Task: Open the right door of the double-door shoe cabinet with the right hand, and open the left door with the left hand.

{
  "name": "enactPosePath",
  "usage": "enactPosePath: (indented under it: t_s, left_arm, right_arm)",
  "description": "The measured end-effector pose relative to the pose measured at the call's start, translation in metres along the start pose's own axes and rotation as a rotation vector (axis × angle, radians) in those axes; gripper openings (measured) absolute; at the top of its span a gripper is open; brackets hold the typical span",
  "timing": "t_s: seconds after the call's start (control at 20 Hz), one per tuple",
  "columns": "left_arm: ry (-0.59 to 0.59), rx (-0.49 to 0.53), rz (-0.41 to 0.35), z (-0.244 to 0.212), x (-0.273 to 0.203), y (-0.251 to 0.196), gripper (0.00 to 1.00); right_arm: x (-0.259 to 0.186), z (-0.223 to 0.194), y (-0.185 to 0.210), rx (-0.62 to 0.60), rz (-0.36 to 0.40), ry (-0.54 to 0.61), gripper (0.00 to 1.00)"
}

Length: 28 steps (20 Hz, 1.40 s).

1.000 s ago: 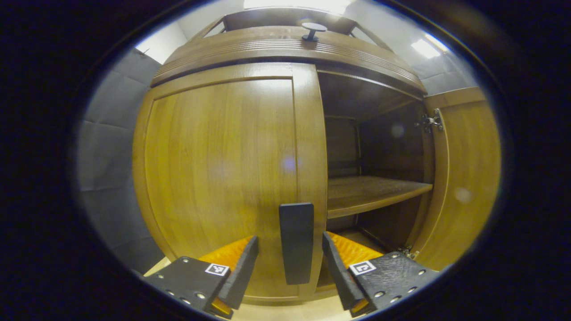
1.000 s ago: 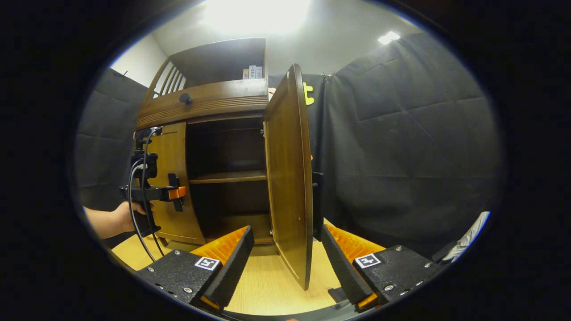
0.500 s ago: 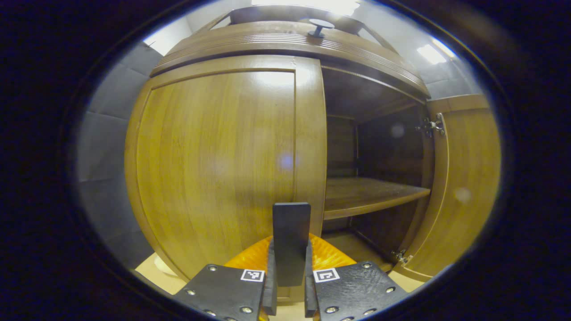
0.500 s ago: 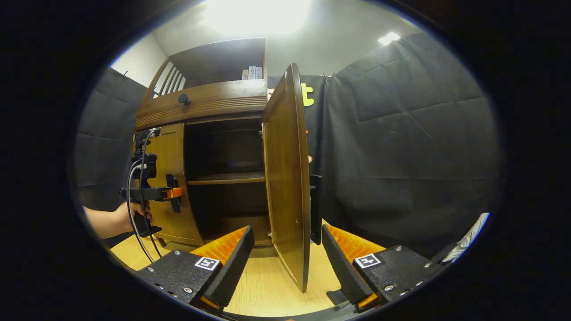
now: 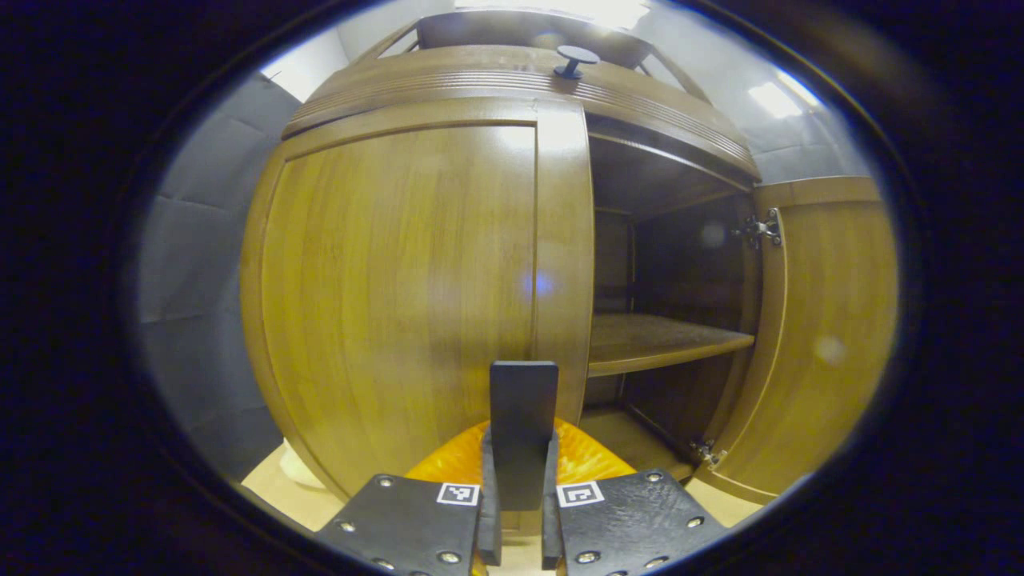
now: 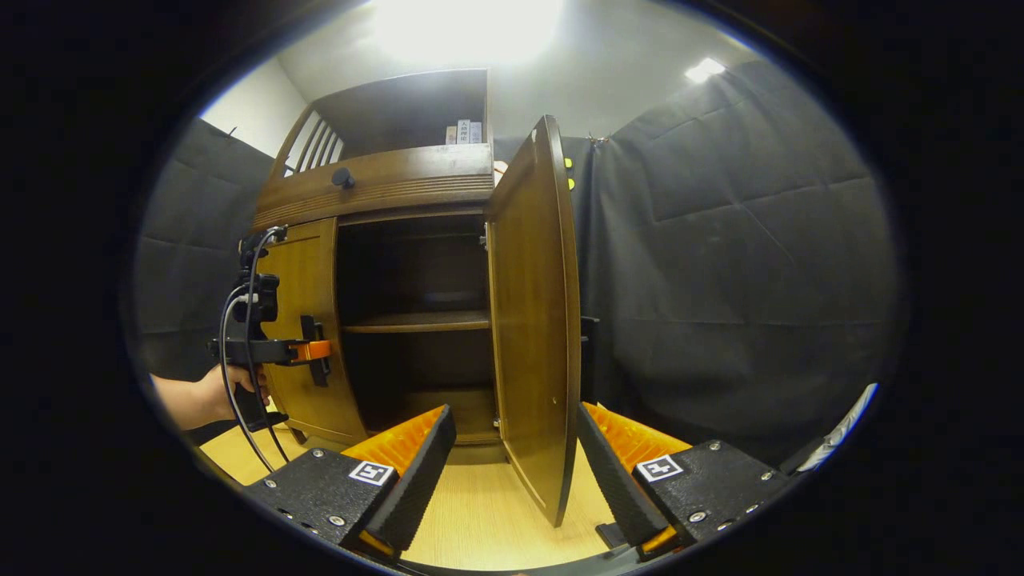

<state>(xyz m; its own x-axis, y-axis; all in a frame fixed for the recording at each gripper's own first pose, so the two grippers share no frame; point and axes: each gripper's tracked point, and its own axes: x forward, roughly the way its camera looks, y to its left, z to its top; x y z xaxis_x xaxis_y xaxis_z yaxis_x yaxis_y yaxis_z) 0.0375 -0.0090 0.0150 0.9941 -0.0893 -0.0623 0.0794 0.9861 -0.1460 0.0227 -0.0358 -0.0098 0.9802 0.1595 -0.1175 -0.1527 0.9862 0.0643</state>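
A pale wooden floor [image 6: 480, 520] is being lit from above, and a strip of it is seen at the bottom of the left gripper view too. Black padded cloth [image 6: 720, 264] is hanging as the wall at the right and at the left. Two ceiling lights [image 6: 464, 28] are glowing overhead. A few small boxes [image 6: 463, 131] are being kept upright in an upper open shelf.
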Motion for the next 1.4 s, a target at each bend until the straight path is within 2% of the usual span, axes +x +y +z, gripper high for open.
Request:
enactPosePath:
  t_s: [0.3,0.4,0.5,0.55,1.05,1.25,1.3,1.4]
  left_arm:
    - [-0.007,-0.006,-0.016,0.003,-0.002,-0.001,0.26]
    - [-0.009,-0.007,-0.021,0.006,-0.002,-0.001,0.26]
    - [-0.011,-0.008,-0.024,0.004,-0.002,-0.001,0.2]
    - [-0.011,-0.007,-0.024,0.005,-0.002,-0.001,0.26]
    - [-0.002,-0.032,-0.015,0.004,-0.004,0.002,0.26]
    - [0.003,-0.046,-0.003,0.006,-0.004,0.004,0.23]
    - [0.006,-0.043,0.001,0.005,-0.004,0.005,0.22]
    - [0.004,-0.04,0.008,0.004,-0.003,0.004,0.21]
  right_arm:
    - [-0.004,-0.002,0.014,-0.006,0.029,0.011,0.94]
    - [-0.005,-0.002,0.02,-0.013,0.04,0.013,0.94]
    - [-0.006,-0.003,0.025,-0.014,0.047,0.015,0.94]
    - [-0.006,-0.005,0.028,-0.012,0.051,0.016,0.94]
    - [-0.01,0.002,0.048,-0.009,0.079,0.015,0.94]
    - [-0.012,0.001,0.058,-0.013,0.094,0.016,0.94]
    - [-0.012,0.0,0.06,-0.012,0.098,0.018,0.97]
    - [-0.014,-0.002,0.065,-0.008,0.108,0.025,0.94]
